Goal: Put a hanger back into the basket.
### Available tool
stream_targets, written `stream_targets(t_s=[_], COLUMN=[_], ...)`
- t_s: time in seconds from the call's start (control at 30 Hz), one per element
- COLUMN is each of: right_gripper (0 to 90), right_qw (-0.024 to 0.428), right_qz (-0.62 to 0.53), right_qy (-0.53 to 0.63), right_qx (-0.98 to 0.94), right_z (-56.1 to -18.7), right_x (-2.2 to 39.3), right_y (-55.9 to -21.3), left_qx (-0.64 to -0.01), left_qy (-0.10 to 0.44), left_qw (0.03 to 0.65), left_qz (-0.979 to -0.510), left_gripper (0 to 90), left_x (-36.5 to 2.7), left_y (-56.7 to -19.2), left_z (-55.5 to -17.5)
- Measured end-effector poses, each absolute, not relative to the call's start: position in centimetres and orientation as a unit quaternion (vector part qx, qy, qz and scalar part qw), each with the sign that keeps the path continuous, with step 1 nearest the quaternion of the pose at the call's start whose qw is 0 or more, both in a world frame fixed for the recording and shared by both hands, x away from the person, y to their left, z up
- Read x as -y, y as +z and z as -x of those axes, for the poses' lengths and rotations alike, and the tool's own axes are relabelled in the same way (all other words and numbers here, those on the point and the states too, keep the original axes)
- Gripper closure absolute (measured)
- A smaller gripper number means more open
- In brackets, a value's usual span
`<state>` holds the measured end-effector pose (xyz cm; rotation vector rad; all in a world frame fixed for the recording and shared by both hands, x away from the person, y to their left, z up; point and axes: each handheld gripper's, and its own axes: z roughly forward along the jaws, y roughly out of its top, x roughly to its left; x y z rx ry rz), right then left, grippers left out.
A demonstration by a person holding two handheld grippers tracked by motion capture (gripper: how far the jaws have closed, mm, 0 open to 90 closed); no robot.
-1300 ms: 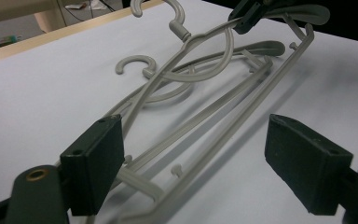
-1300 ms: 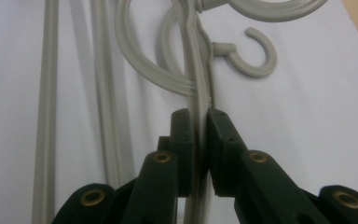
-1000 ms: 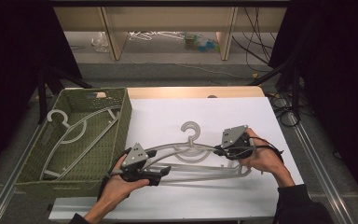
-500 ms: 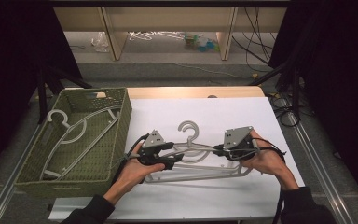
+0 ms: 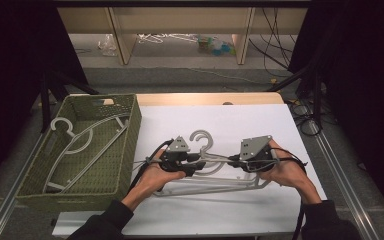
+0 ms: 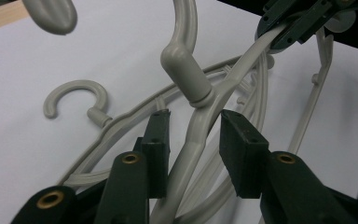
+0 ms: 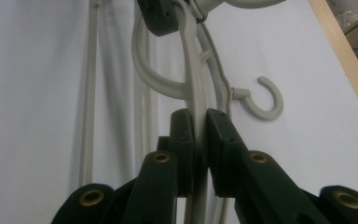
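- White sheet-covered tabletop (image 5: 220, 125) has bare room behind and in front of the work; its far wooden edge and right rim are well clear of both hands.
- Green woven plastic basket (image 5: 130, 130) sits at the table's left edge, just beside the left hand, with grey hangers inside.
- Grey plastic clothes hanger (image 5: 215, 159) is held up between both hands mid-table, over at least one more hanger (image 5: 215, 187) lying flat.
- Right gripper (image 7: 200, 128): jaws clamped narrow on the held hanger's arm.
- Left gripper (image 6: 193, 140): jaws have just been closing. The arm near the hook neck runs between the pads; left pad (image 6: 158, 140) looks about touching, right pad (image 6: 240, 154) has a gap, so not gripping yet.
- Hidden: the hangers overlap, and how many lie underneath is hard to count. Hands cover the lower bar ends in the high view.
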<state>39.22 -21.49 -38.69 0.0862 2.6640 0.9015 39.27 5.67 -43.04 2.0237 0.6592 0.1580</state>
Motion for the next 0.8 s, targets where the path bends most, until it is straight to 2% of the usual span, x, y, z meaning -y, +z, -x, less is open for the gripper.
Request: stream_targets(t_s=[0.17, 0.47, 0.53, 0.8], right_gripper=[81.6, 79.5, 77.4, 71.4], right_qw=[0.163, 0.163, 0.165, 0.160], right_qz=[-0.024, -0.018, -0.022, -0.049], right_qy=[0.320, 0.314, 0.319, 0.334], right_qx=[-0.933, -0.935, -0.933, -0.928], right_z=[-39.2, -39.2, -39.3, -39.3], right_x=[21.3, 21.2, 21.3, 21.0], right_y=[-38.6, -38.7, -38.6, -38.5], left_qx=[-0.251, -0.188, -0.184, -0.196], left_qy=[0.042, 0.066, 0.064, 0.072], left_qw=[0.482, 0.457, 0.456, 0.448], left_qz=[-0.838, -0.867, -0.868, -0.869], left_gripper=[66.1, 76.6, 79.2, 79.9], left_x=[-5.6, -5.4, -5.4, -5.7], left_y=[-43.0, -42.3, -42.2, -41.6], left_z=[-39.9, -39.1, -39.0, -38.2])
